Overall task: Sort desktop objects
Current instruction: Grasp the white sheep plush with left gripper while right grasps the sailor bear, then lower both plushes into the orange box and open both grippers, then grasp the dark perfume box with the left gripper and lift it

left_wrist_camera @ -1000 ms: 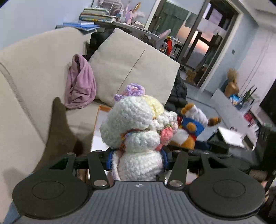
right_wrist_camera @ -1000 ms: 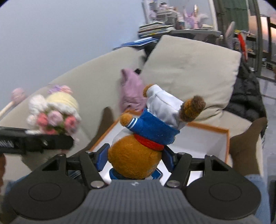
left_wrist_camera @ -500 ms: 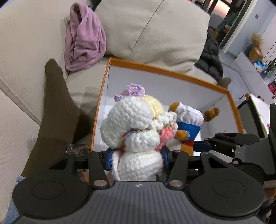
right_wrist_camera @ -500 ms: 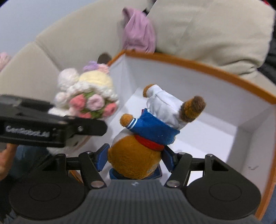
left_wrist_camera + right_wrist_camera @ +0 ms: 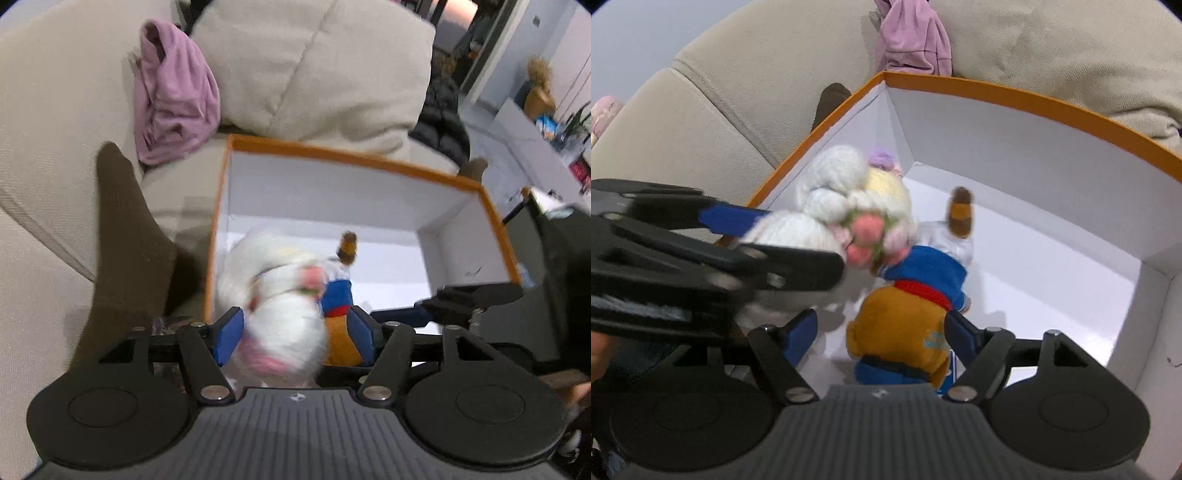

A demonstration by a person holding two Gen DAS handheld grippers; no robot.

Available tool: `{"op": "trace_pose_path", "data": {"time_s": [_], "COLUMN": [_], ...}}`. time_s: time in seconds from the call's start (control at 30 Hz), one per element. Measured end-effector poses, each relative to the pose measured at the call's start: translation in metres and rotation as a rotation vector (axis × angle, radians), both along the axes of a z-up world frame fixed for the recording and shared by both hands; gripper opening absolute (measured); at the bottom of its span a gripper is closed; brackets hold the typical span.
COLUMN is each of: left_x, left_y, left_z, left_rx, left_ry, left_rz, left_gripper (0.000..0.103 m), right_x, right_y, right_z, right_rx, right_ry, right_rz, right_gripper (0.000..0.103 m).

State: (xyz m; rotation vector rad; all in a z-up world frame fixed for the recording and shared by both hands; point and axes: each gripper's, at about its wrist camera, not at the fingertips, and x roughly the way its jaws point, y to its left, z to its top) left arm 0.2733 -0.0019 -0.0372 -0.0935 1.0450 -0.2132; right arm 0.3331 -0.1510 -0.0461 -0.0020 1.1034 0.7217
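Observation:
A white crocheted doll (image 5: 280,306) with pink flowers, blurred by motion, hangs between the spread jaws of my left gripper (image 5: 295,332), over the near left corner of the orange-rimmed white box (image 5: 332,155). In the right wrist view the doll (image 5: 846,206) tips into the box (image 5: 1015,99) beside the left gripper (image 5: 738,251). A brown bear in a blue sailor top (image 5: 908,306) lies inside the box between the opened jaws of my right gripper (image 5: 882,332). The bear also shows in the left wrist view (image 5: 341,299).
The box rests on a beige sofa (image 5: 55,129). A pink cloth (image 5: 173,96) and a large cushion (image 5: 314,66) lie behind it. A foot in a brown sock (image 5: 125,236) lies left of the box. A dark jacket (image 5: 439,114) is at the back right.
Both grippers have opened over the box. The crocheted doll and the bear have slipped from the jaws and drop into the box. Both views have tilted further down.

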Motion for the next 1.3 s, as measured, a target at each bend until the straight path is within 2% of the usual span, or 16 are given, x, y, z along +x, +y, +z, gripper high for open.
{"op": "trace_pose_path", "data": {"time_s": [0.2,0.3,0.43,0.5,0.63,0.7,0.8,0.93,1.0,1.17,1.3], "left_x": [-0.023,-0.026,-0.025,-0.025,-0.026,-0.027,-0.034,-0.054,-0.060,-0.072,-0.080], "left_y": [0.029,0.041,0.055,0.062,0.069,0.072,0.070,0.070,0.067,0.047,0.018], "left_z": [0.034,0.034,0.022,0.014,-0.006,-0.012,-0.012,0.003,0.005,-0.016,-0.045], "left_rx": [-0.041,-0.030,-0.036,-0.042,0.001,-0.005,0.011,0.067,0.120,0.313,0.515], "left_ry": [-0.130,-0.121,-0.089,-0.071,-0.018,-0.006,-0.033,-0.129,-0.123,-0.074,-0.079], "left_rz": [0.051,0.089,0.132,0.154,0.160,0.142,0.083,-0.068,-0.135,-0.242,-0.425], "left_gripper": [0.073,0.073,0.073,0.073,0.073,0.073,0.073,0.073,0.073,0.073,0.073], "right_x": [0.001,0.005,0.021,0.026,0.028,0.025,0.019,-0.002,-0.017,-0.059,-0.088], "right_y": [-0.004,-0.011,-0.019,-0.014,0.008,0.017,0.011,-0.015,-0.029,-0.058,-0.061], "right_z": [0.004,0.008,0.005,0.001,0.002,0.003,0.008,0.021,0.028,0.036,0.044], "right_rx": [-0.001,0.038,0.149,0.150,0.090,0.057,0.060,0.113,0.129,0.176,0.129], "right_ry": [0.005,0.033,0.156,0.184,0.137,0.103,0.067,0.010,-0.013,-0.033,-0.174], "right_rz": [-0.029,-0.079,-0.186,-0.219,-0.200,-0.179,-0.149,-0.119,-0.107,-0.140,-0.183], "right_gripper": [0.076,0.073,0.072,0.072,0.072,0.072,0.070,0.070,0.070,0.070,0.070]}}
